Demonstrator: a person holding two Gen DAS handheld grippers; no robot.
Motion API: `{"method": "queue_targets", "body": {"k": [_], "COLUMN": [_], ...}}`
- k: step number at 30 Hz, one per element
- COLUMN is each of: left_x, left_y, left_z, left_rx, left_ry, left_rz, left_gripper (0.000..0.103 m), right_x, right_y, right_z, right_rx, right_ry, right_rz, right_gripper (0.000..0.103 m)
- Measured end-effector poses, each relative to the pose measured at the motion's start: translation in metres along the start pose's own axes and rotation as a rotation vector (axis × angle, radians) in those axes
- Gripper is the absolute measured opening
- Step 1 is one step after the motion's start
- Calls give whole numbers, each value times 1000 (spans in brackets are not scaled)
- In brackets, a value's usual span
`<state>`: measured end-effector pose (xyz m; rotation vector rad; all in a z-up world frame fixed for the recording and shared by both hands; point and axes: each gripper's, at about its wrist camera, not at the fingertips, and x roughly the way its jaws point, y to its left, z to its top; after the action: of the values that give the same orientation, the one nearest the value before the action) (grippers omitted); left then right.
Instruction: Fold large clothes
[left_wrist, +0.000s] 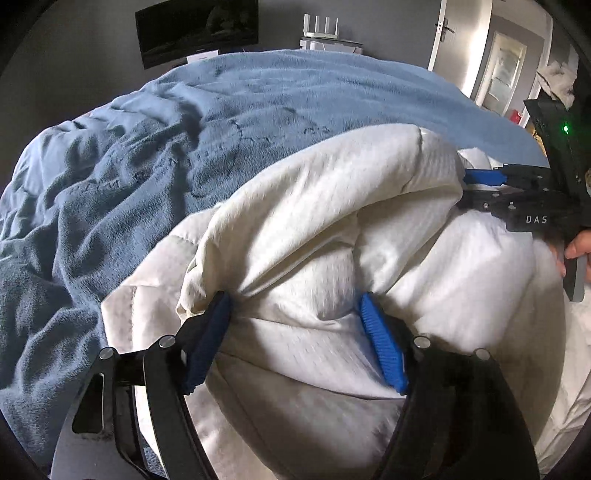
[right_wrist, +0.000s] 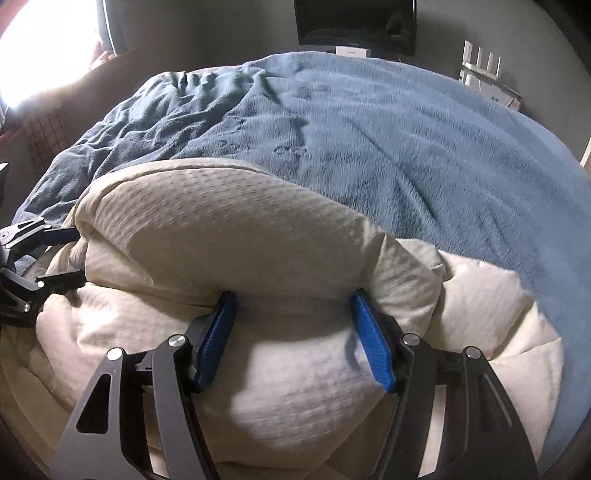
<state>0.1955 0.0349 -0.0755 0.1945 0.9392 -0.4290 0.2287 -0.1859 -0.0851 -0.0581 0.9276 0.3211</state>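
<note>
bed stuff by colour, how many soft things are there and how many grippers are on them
white quilted duvet: 1
blue fleece blanket: 1
grippers, each clamped on a thick fold of the duvet: 2, left gripper and right gripper
total: 4

A cream-white quilted duvet with a fine dotted weave lies near, on a plain dusty-blue fleece blanket. Both black grippers carry ribbed bright-blue pads. The far wall is grey.
</note>
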Motion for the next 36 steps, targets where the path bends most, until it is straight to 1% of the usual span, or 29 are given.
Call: {"method": "queue_targets", "body": {"k": [3,5,6,7,9,11,13,14,16,17,20,23,25,27,28,29,30,31,32,33,34,36], "left_x": [0,-7,-16,-25,-44,-61,-74,-75,-75,-71,-56,-38,-41,-56,-70,-84,-96,-115,-124,-139,-150,-168], "left_y": [-4,-8,-12,-15,-19,-25,-36,-42,-58,-65,-75,-79,-84,-87,-89,-89,-90,-90,-90,-90,-91,-92], "left_z": [0,1,2,2,2,-2,-11,-15,-25,-29,-40,-45,-44,-42,-41,-41,-41,-42,-43,-45,-48,-54], "left_rx": [7,20,34,46,55,54,81,97,162,193,225,260,282,294,288,276,264,244,235,222,214,198], "left_ry": [1,-24,-44,-61,-98,-114,-95,-83,-48,-24,26,65,50,-5,-35,-66,-92,-130,-144,-159,-166,-167], "left_rz": [17,44,62,73,65,24,-34,-41,-23,-2,34,72,103,145,170,177,170,153,143,131,125,123], "left_gripper": [69,70,70,72,73,73,73,73,73,72,72,72,72,76,80,88,92,94,96,96,96,96], "right_x": [0,-10,-16,-24,-43,-63,-77,-81,-84,-82,-69,-58,-59,-78,-93,-117,-137,-164,-184,-204,-223,-262], "right_y": [2,5,5,6,9,17,25,30,39,43,49,52,56,59,58,58,57,57,57,56,55,50], "right_z": [-2,-3,-3,-4,-9,-19,-27,-33,-45,-50,-68,-79,-79,-76,-74,-74,-74,-76,-78,-82,-85,-96], "right_rx": [-6,-11,-8,-4,3,-30,-69,-89,-119,-130,-151,-141,-158,-143,-125,-106,-94,-85,-81,-77,-72,-41], "right_ry": [-4,-33,-46,-59,-81,-94,-92,-77,-41,-24,28,31,22,-24,-66,-134,-184,-249,-292,-337,-376,-424], "right_rz": [-14,-27,-27,-23,19,47,74,81,88,86,47,21,-10,-33,-28,-13,-9,-18,-26,-32,-35,-39], "right_gripper": [62,62,62,62,62,62,62,62,62,62,62,62,62,62,62,62,71,84,88,93,95,95]}}
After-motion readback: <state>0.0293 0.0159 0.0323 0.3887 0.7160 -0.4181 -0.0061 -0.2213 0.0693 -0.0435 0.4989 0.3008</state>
